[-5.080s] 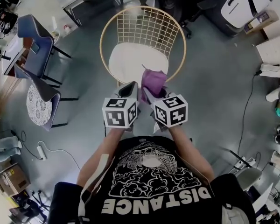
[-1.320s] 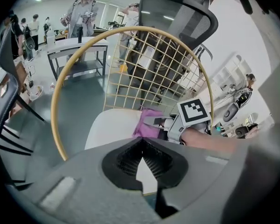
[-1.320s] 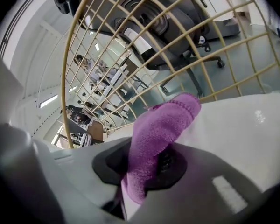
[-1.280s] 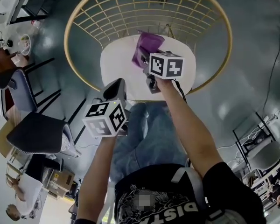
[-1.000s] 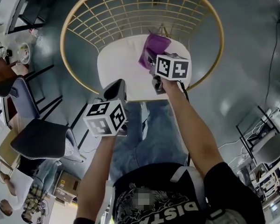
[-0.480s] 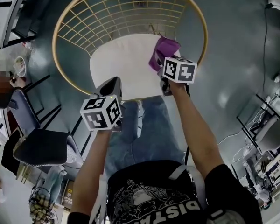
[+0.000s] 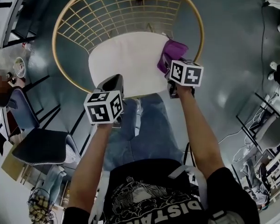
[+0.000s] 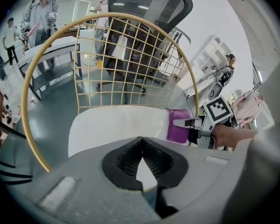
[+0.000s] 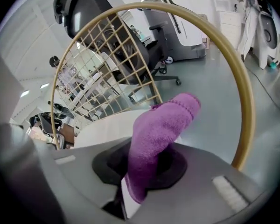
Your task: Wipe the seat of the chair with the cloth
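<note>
Cloth [image 7: 173, 51] at the seat's [image 7: 125, 62] right edge is pinched by the right gripper [image 7: 170, 70]; left gripper [image 7: 113, 81] hovers closed, empty, near the front edge.

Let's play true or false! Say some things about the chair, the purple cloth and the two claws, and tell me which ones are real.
1. The right claw pinches the purple cloth. True.
2. The left claw holds a cloth too. False: it is shut and holds nothing.
3. The chair's seat is white. True.
4. The cloth sits in the middle of the seat. False: it is at the seat's right edge, close to the gold rim.
5. The chair's back is solid wood. False: it is an open grid of gold wire.
</note>
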Motion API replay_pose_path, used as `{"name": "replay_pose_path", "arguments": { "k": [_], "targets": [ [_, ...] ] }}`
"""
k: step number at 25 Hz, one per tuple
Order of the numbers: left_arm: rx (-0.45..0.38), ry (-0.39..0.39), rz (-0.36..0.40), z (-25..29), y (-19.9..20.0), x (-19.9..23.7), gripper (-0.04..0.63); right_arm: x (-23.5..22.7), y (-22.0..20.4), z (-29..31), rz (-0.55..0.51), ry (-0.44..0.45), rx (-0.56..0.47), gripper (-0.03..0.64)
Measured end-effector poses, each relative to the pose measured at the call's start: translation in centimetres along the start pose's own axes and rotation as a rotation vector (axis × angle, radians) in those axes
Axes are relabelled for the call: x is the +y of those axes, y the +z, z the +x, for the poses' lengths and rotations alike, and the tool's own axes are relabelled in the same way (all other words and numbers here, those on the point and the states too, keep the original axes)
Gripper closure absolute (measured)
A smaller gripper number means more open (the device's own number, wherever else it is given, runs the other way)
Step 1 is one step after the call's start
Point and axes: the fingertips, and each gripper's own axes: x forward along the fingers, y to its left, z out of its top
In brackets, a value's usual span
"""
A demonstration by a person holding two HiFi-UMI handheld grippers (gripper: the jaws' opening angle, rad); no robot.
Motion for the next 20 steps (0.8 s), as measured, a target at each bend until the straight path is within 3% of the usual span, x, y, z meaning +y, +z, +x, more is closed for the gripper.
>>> {"name": "replay_pose_path", "arguments": {
  "k": [7, 20],
  "targets": [
    [0.0, 0.034, -0.037, -1.2, -1.8, 2.8, 0.598, 9.1, -1.8, -0.2, -0.101, 0.204, -0.003, 0.552],
    [-0.014, 0.116, -0.123, -6.2, -5.1, 10.9, 0.598, 27.4, -9.0, 6.3, -0.208, 0.487, 0.134, 0.552]
  ]
}}
